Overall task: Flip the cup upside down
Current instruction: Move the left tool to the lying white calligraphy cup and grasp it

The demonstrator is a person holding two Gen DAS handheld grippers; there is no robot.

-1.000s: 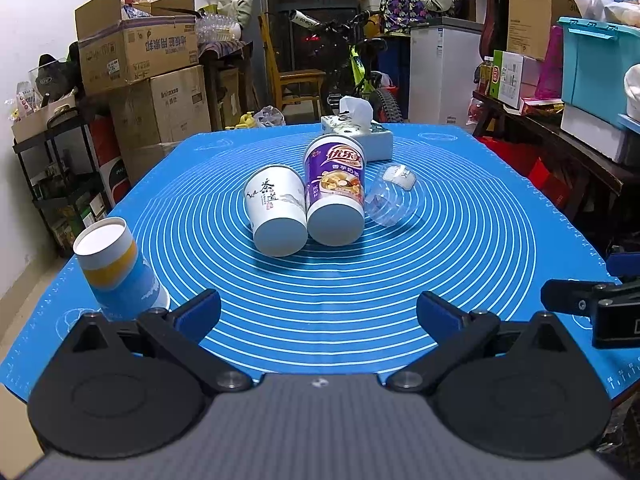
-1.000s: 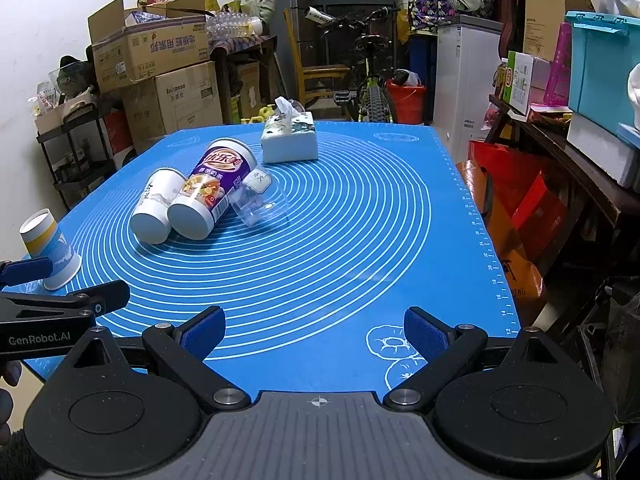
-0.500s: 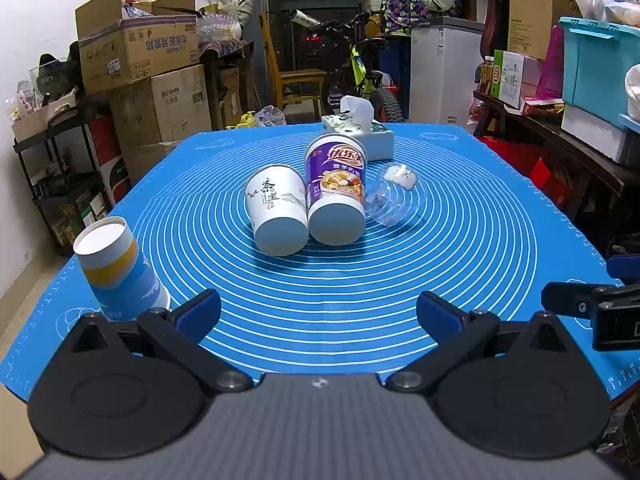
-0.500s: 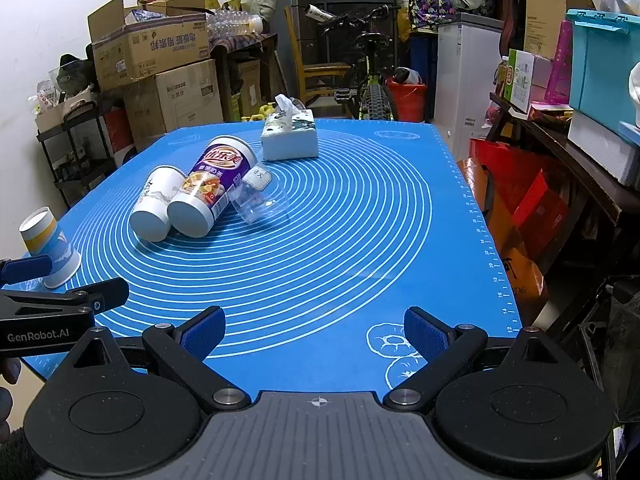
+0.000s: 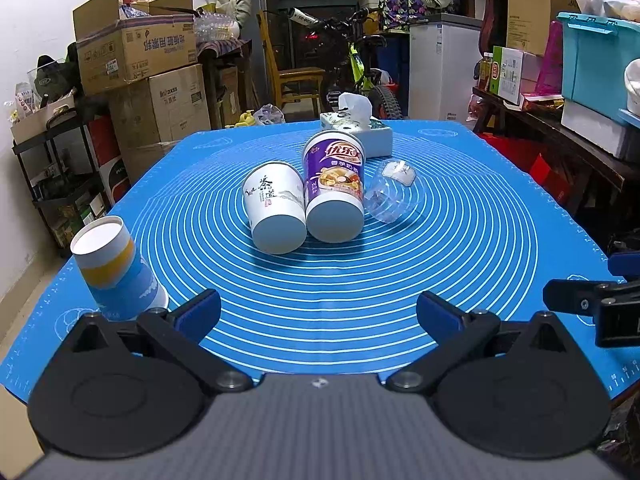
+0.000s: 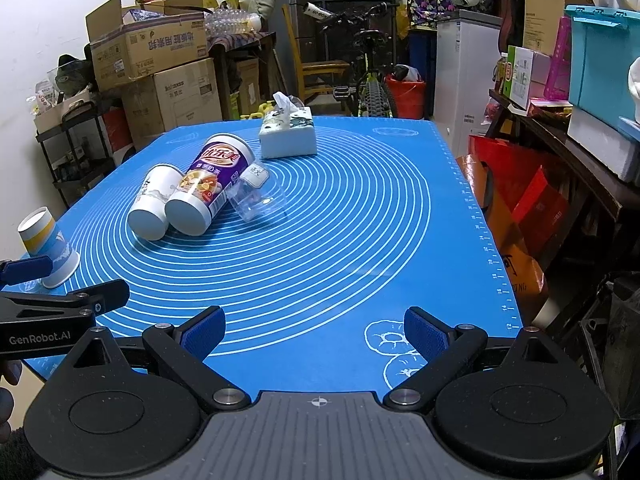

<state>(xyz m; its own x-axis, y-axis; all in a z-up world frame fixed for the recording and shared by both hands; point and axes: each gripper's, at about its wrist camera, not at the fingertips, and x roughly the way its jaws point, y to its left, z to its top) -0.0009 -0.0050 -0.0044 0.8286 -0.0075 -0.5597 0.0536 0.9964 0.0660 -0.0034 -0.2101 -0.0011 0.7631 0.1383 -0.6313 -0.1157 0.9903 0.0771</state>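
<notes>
Both my claws (image 5: 318, 312) (image 6: 314, 330) spread empty; nudging the white cup (image 5: 276, 210) could roll its touching purple cup (image 5: 334, 188) away.

Your surface (image 5: 480, 240) is covered by a blue mat with white rings. On it, near the middle, a white cup (image 5: 276, 216), a purple cup (image 5: 334, 188) and a clear plastic cup (image 5: 390, 192) lie on their sides, side by side. A tissue box (image 5: 360, 134) sits behind them. A blue-and-yellow cup (image 5: 116, 272) stands upside down at the near left edge.
</notes>
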